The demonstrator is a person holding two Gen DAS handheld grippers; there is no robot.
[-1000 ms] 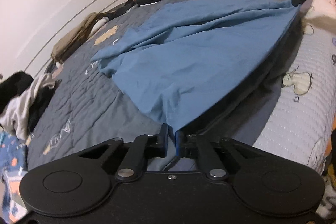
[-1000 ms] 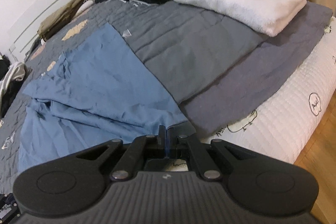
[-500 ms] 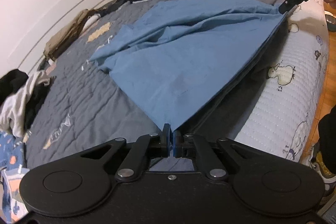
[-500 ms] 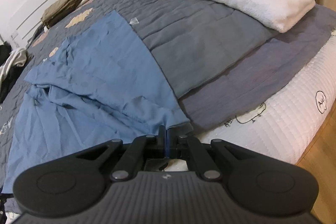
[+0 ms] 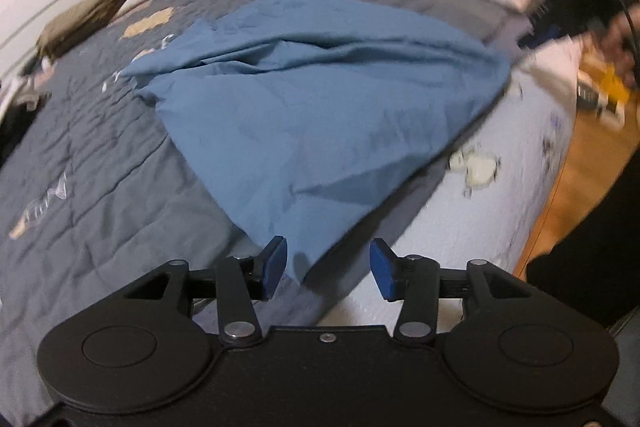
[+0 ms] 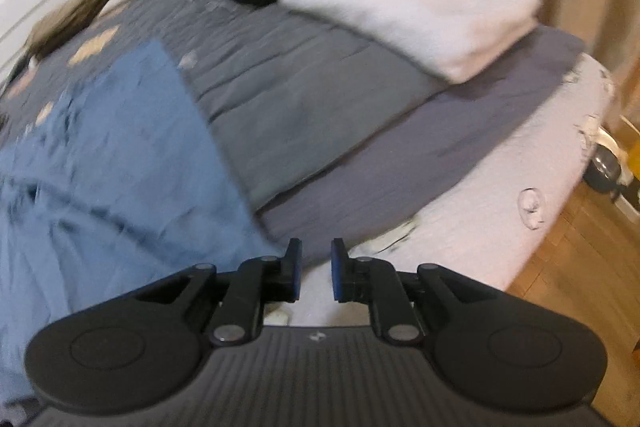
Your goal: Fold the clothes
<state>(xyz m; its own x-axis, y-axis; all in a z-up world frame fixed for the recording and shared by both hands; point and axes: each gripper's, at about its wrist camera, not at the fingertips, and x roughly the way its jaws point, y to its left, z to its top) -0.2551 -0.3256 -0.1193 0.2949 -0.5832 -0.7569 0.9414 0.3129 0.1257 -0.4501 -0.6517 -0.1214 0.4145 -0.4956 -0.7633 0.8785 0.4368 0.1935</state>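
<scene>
The blue garment (image 5: 320, 99) has just been released: both claws, clamped on its corners a moment ago, are opening, the left claw (image 5: 328, 269) and right claw (image 6: 314, 269) with nothing pinched. It is left flat along the bed's (image 5: 100, 167) near edge, long axis along that edge, ready for folding.
</scene>
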